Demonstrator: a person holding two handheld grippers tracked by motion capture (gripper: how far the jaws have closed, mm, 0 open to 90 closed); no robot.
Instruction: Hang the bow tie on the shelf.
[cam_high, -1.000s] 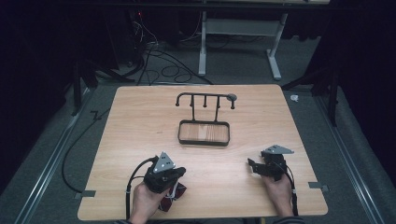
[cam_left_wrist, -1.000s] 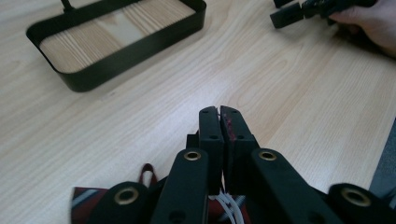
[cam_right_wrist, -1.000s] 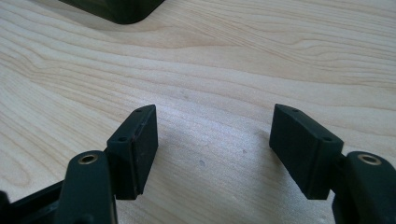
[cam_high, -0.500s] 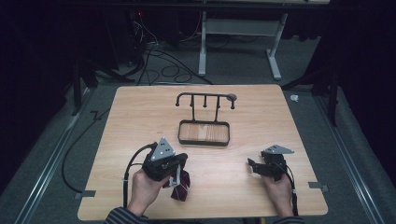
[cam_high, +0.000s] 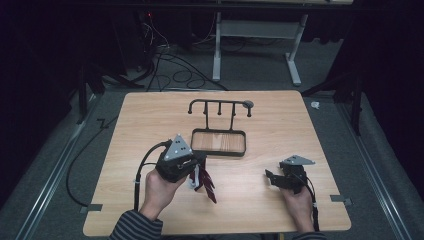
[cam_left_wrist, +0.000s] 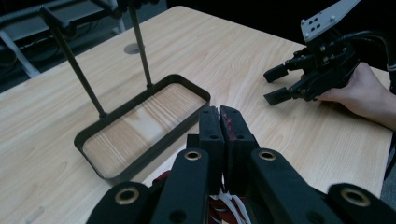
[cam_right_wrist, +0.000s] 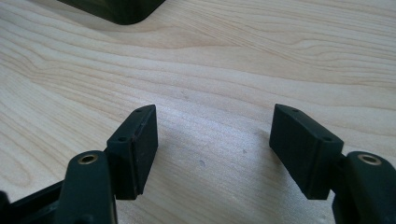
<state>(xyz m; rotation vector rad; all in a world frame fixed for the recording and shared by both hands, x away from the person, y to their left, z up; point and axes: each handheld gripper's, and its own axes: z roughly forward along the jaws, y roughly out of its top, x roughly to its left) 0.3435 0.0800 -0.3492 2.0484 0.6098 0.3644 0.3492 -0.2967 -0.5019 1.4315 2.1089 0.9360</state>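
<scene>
One second on, your left gripper (cam_high: 196, 172), clamped on a dark-red tag (cam_high: 206, 181), had lifted it toward the hook stand (cam_high: 220, 107); your right gripper (cam_high: 272, 177) rested wide open, empty.

No readable text, label or number anywhere (all surfaces plain).

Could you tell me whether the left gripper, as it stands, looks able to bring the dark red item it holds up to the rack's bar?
Probably yes: the left gripper holds the dark red item just before the rack, with nothing between.
</scene>
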